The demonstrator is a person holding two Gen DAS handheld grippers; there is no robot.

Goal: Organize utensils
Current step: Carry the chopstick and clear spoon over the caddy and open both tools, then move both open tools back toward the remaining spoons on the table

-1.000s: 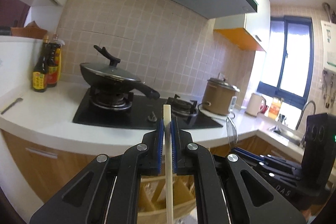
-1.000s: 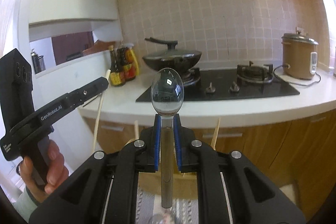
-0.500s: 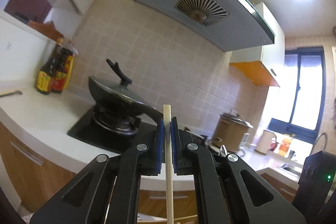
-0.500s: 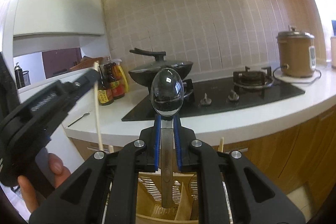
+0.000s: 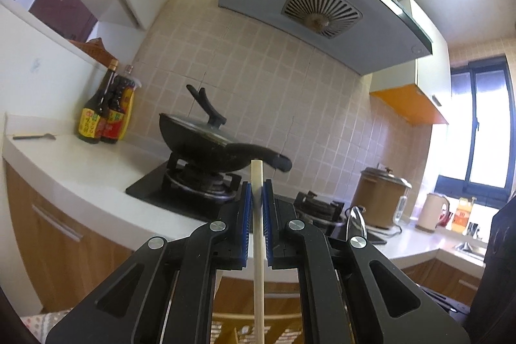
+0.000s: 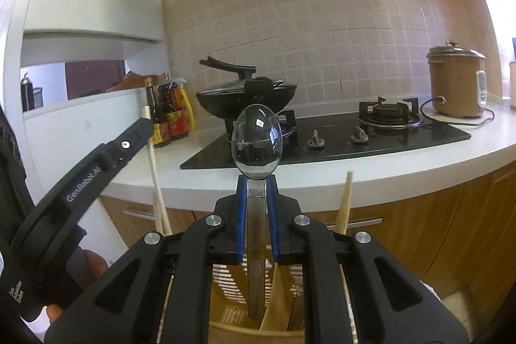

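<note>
Both hands have sunk toward the wooden utensil holder (image 6: 254, 324). The right gripper (image 6: 257, 208) clamps a steel spoon (image 6: 257, 141); the left gripper (image 5: 257, 211) clamps a pale chopstick (image 5: 258, 247), ready for slotting.

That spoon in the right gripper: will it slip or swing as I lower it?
The spoon looks like polished metal, so probably stiff but slippery. The right gripper clamps its narrow handle below the bowl, so it may pivot if bumped against the wooden holder.
</note>
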